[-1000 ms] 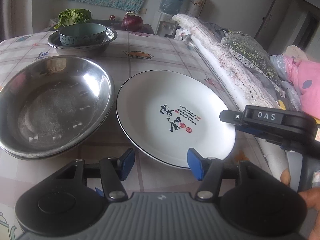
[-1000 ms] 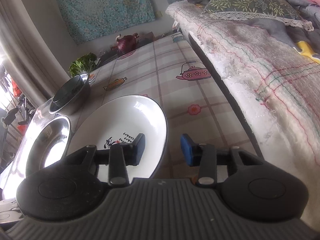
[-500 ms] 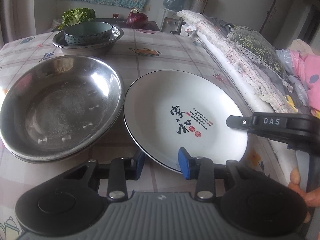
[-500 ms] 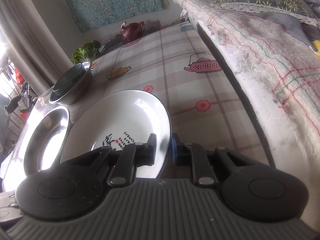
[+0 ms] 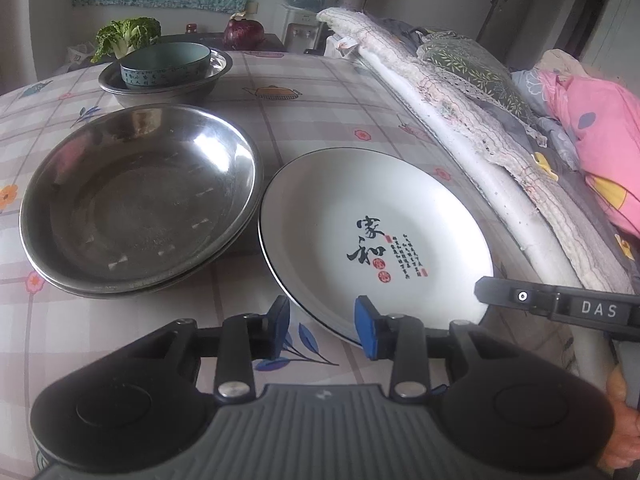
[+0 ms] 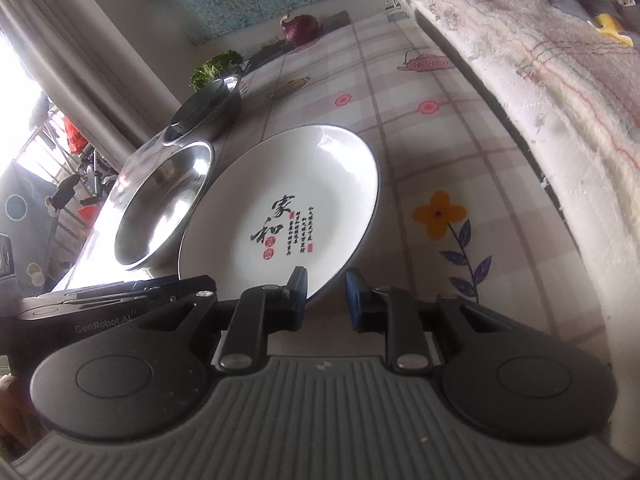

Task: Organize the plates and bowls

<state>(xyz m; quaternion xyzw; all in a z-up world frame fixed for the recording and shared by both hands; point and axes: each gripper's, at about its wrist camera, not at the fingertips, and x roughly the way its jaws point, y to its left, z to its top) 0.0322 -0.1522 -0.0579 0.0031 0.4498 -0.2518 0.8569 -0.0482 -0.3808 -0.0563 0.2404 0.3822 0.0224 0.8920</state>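
Flanking the white plate (image 5: 372, 236) at its near rim, 2 grippers crowd in.
Left gripper (image 5: 322, 326) and right gripper (image 6: 326, 294) are both opening, each straddling the rim unpinched, likely regripping.

Open checked tablecloth (image 5: 328, 92) lies beyond the white plate (image 5: 376, 216), wide enough for a gripper to pass, and a narrower bare strip runs between the plate's right rim and the quilted bedding (image 5: 472, 120) walling that side. To the left, the stacked steel basins (image 5: 136, 196) sit just beside the plate, leaving almost no gap. Farther back stands the teal bowl (image 5: 166, 65) inside a steel bowl (image 5: 168, 94).
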